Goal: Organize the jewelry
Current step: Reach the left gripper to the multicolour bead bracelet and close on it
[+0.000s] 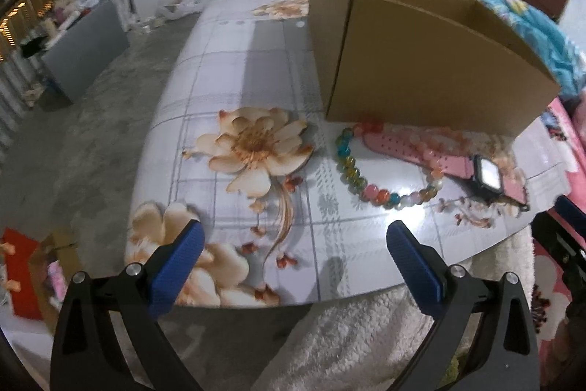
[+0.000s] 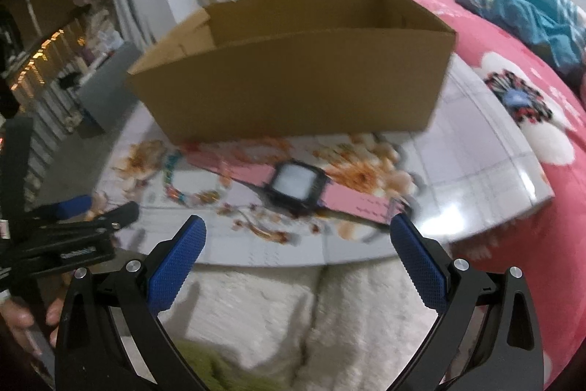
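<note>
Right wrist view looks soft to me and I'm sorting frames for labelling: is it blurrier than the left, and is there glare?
Right wrist view: motion-smeared, the pink-strapped square watch and brown cardboard box have soft edges; a glare patch on the glossy floral tabletop. Left wrist view: sharper, the multicoloured bead bracelet reads bead by bead, though the watch face is blown out white. Both bend straight edges, fisheye-style.

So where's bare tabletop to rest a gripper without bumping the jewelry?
Free: the floral table left of the cardboard box, and the near strip between the bead bracelet and the table edge. Crowded: just in front of the box, where the bracelet overlaps the pink watch.
</note>
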Demonstrator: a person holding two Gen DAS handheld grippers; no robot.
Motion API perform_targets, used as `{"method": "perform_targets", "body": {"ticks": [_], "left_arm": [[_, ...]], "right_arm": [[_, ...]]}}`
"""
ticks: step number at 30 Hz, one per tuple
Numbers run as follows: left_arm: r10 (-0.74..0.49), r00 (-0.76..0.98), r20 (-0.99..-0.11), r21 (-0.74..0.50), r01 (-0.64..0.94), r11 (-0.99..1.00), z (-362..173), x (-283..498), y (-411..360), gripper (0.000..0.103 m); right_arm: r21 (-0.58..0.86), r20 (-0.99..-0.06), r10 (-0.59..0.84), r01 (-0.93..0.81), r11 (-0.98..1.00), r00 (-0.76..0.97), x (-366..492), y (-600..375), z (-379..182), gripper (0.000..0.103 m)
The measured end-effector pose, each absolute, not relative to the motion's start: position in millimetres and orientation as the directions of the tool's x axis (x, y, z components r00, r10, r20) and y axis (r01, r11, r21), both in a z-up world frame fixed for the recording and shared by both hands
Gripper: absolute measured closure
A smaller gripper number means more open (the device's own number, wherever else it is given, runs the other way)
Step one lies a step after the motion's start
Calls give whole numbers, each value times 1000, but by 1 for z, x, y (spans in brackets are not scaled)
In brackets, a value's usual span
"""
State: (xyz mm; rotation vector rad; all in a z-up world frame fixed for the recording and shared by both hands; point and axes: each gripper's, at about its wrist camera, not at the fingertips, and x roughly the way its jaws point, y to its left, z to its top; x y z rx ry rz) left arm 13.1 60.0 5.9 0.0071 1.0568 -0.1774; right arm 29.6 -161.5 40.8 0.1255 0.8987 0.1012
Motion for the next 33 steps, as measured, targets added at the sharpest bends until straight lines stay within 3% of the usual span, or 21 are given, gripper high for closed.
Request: {"method": "perform_targets", "body": {"ticks": [7,11,15,22,25,27,30,33], "left_arm": [[-390,539,-746,-321,222,921,9,25,90,5],[-484,508,-712,-438,217,872,3,44,104,6],[-461,516,-722,-364,283,887,7,53,91,6],[-453,488,-746,-257,417,872,1,61,64,7],[-453,476,-754,-227,459,859,-5,65,53,19],[-444,461,-769,-206,479,853,-11,69,45,36],[-420,451,-788,-171,495,852,-16,74,36,51],[-394,443,-805,-138,506,851,-21,78,33,59]], "right_arm": [[239,-739,265,-126,963,619,48,-136,41,22],[250,-760,271,-120,961,591,60,-128,31,37],[260,-782,274,-106,960,560,72,-123,21,51],[230,-807,249,-102,968,535,80,-118,14,65],[223,-813,244,-106,969,529,83,-117,12,69],[207,-817,234,-111,972,527,85,-115,12,73],[189,-825,224,-120,975,519,88,-110,10,81],[167,-839,207,-124,978,503,89,-106,4,89]]}}
